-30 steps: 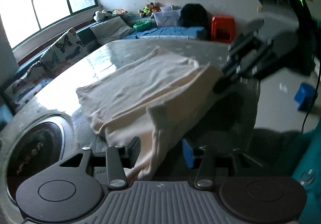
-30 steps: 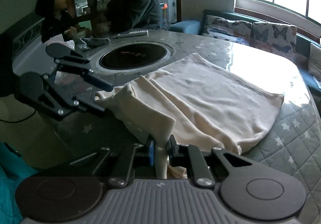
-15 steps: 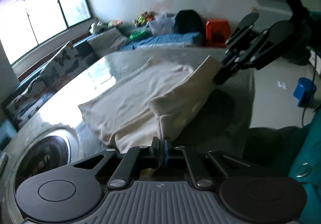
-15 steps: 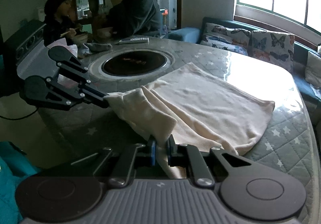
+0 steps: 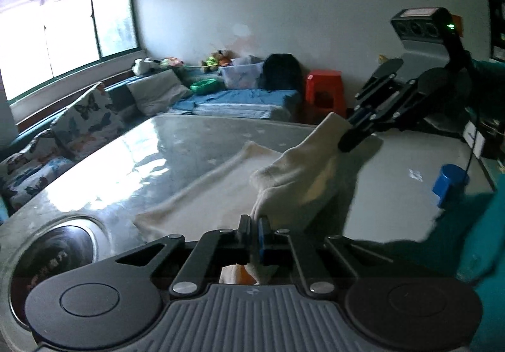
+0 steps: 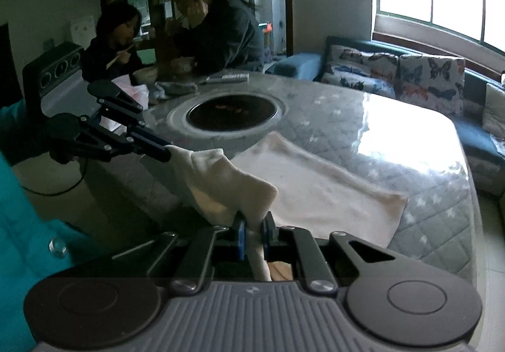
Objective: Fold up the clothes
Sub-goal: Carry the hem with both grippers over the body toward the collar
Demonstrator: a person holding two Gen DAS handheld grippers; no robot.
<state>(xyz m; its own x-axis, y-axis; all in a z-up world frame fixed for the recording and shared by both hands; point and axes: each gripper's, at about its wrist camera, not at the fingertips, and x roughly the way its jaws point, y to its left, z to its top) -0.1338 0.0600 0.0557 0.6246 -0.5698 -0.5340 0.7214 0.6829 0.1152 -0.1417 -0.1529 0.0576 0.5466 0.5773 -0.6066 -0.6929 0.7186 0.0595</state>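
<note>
Worktop (image 6: 394, 143), the big grey quilted star-print one with a round dark burner set into it, has plenty of open room beyond the cream knit garment (image 6: 315, 191), whose far part lies flat while the near edge is lifted. Looks like mid-fold: left tongs (image 5: 254, 233) and right tongs (image 6: 252, 233) each clenched on a near corner. Next I'd carry both corners forward evenly and lay them on the far hem, staying off the burner.

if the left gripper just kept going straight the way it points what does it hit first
Probably the raised fold of the cream garment that the left gripper itself holds; beyond that the right gripper, though depth is unclear.
</note>
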